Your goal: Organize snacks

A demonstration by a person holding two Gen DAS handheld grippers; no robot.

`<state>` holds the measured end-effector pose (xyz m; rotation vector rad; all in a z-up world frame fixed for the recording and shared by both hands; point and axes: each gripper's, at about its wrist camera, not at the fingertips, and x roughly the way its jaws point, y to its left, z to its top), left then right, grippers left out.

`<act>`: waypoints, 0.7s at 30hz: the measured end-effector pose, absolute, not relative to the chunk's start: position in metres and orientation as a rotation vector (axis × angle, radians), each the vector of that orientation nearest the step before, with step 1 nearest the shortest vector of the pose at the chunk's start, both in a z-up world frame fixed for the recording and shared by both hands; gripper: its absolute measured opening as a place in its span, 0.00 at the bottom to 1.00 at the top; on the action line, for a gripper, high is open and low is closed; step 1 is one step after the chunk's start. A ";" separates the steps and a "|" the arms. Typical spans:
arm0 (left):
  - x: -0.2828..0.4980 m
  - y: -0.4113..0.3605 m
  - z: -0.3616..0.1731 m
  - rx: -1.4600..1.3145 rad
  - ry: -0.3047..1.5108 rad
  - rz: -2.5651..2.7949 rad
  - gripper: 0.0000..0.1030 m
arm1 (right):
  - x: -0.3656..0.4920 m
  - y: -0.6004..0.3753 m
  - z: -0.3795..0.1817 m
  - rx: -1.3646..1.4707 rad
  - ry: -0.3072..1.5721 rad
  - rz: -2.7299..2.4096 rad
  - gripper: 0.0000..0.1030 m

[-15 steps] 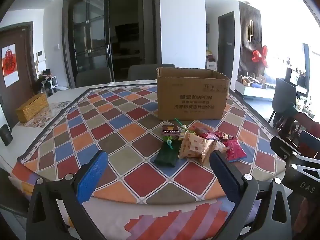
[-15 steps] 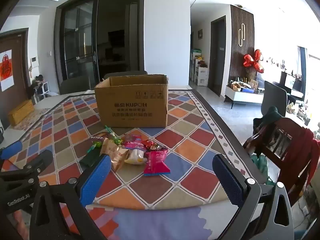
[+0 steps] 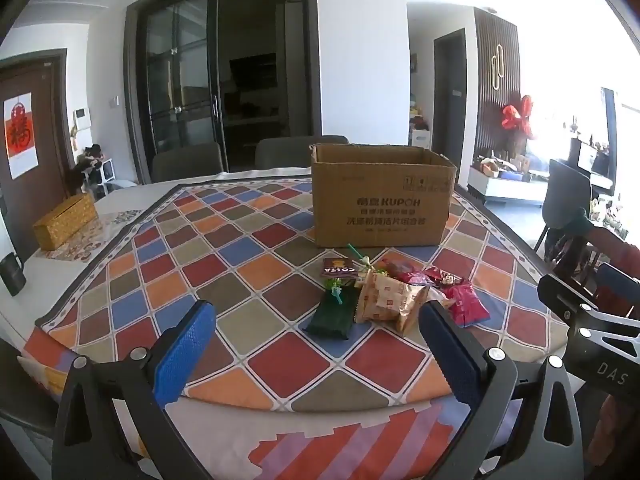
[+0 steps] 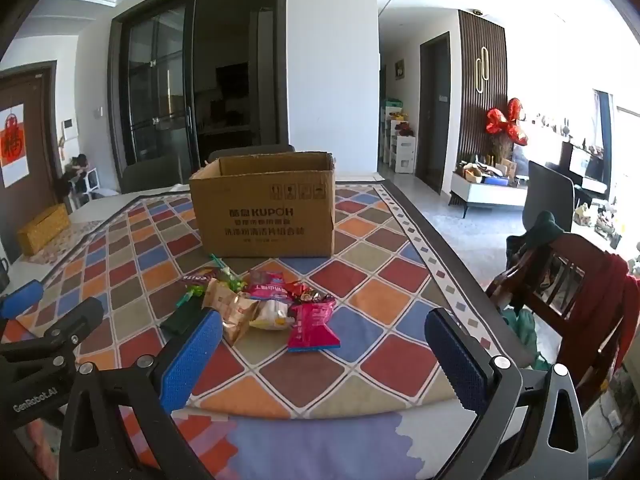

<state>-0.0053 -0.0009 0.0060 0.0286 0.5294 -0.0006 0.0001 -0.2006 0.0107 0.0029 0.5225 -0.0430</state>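
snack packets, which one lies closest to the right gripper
The bright pink packet, at the pile's front right edge, lies nearest the right gripper; the dark green packet sits far left.

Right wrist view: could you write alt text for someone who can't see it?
A small pile of snack packets lies on a diamond-patterned tablecloth, just in front of an open cardboard box. The right gripper hovers open and empty at the near table edge, blue-padded fingers spread wide. The left gripper shows at far left.

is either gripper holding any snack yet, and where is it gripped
Nothing is held. The left gripper and right gripper are both open with nothing between their fingers; the snacks lie on the table in front of the box.
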 end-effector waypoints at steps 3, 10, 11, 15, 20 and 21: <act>-0.005 -0.001 0.006 0.028 0.530 -0.002 1.00 | -0.001 -0.200 0.011 0.004 0.520 -0.042 1.00; -0.005 -0.001 0.006 0.027 0.530 -0.004 1.00 | -0.001 -0.199 0.011 0.004 0.518 -0.041 1.00; -0.005 -0.001 0.006 0.027 0.529 -0.005 1.00 | -0.001 -0.199 0.011 0.004 0.518 -0.041 1.00; -0.005 0.000 0.006 0.026 0.529 -0.005 1.00 | -0.002 -0.199 0.011 0.003 0.516 -0.041 1.00; -0.005 0.000 0.007 0.025 0.527 -0.005 1.00 | -0.001 -0.198 0.014 0.005 0.515 -0.040 1.00; -0.004 0.000 0.006 0.025 0.526 -0.006 1.00 | 0.000 -0.198 0.013 0.004 0.515 -0.040 1.00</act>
